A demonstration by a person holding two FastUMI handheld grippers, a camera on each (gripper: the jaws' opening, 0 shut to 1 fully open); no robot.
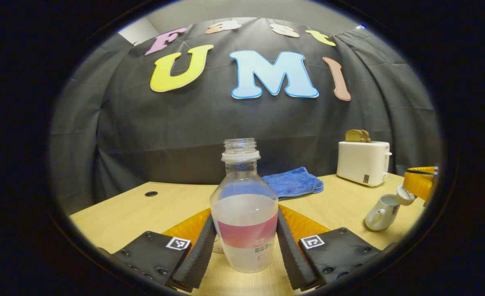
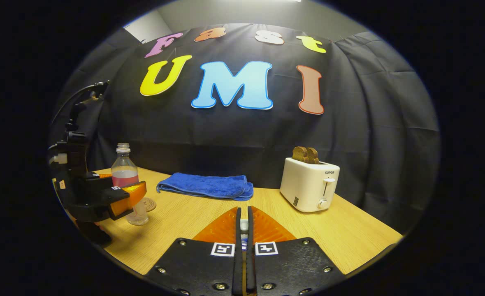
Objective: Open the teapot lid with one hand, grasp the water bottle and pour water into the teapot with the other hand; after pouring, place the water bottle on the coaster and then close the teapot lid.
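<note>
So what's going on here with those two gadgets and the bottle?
A person is working two handheld grippers at a wooden table. The left tool has its fingers on either side of an uncapped water bottle that stands on the table, about to grip it. The right tool is shut on a small white thing, apparently the lid, above the open teapot. A toaster and blue towel sit behind.

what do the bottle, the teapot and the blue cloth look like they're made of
Bottle: clear plastic by the look; the water line shows through its wall.
Teapot: probably glazed ceramic, white, smooth and slightly shiny.
Blue cloth: soft terry or microfibre, with a fuzzy nap and limp folds.
</note>
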